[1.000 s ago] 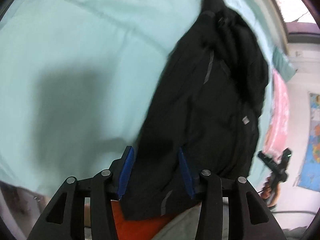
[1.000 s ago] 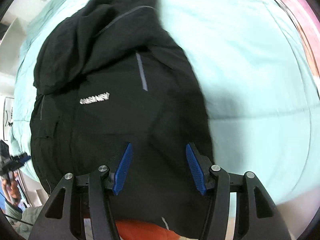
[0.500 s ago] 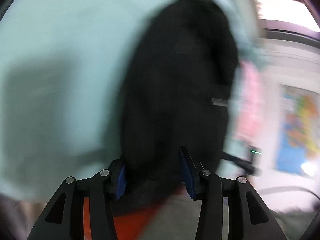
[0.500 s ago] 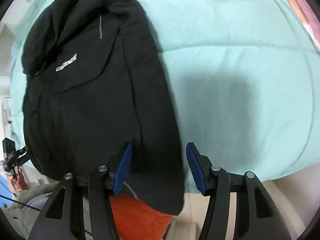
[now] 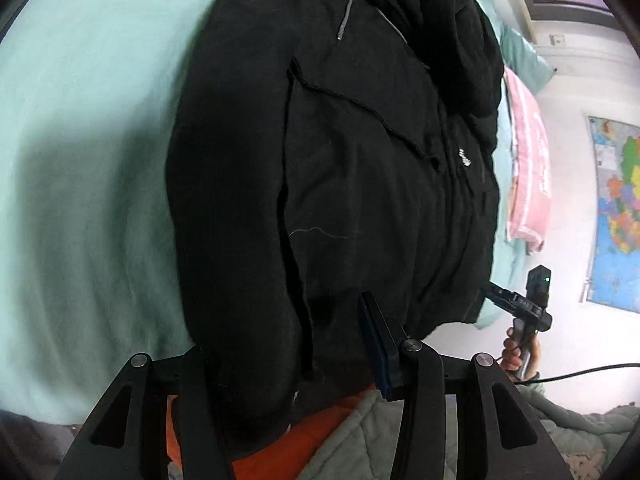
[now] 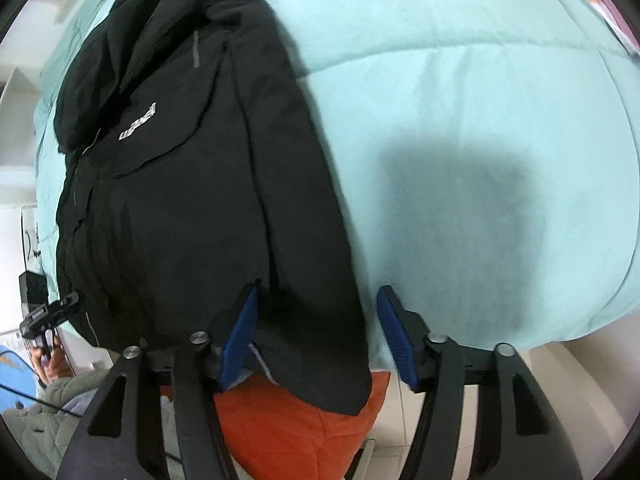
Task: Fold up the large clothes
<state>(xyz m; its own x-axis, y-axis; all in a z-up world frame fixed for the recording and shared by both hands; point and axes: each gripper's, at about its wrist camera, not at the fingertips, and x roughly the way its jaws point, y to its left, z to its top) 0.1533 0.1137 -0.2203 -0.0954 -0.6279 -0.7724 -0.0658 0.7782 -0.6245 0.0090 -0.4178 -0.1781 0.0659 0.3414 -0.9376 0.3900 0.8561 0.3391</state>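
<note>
A black jacket with a small white logo lies lengthwise on the mint green bed cover. Its near hem hangs over the bed's edge. My left gripper is shut on the hem's left part. The cloth drapes over its left finger and hides that pad, so only the right blue pad shows. My right gripper straddles the hem's right corner and its jaws are opening. The right pad stands apart from the cloth. Each view shows the other gripper in a hand.
An orange padded cloth lies under the hem at the bed's near edge. A grey-green quilted sleeve is beside it. A pink blanket lies at the bed's far side, with a map on the wall. Pale floor shows at right.
Both grippers have come down and nearer with the hem, and the jacket now lies flatter on the cover. The jacket's edge has come clear of the right gripper's right pad.
</note>
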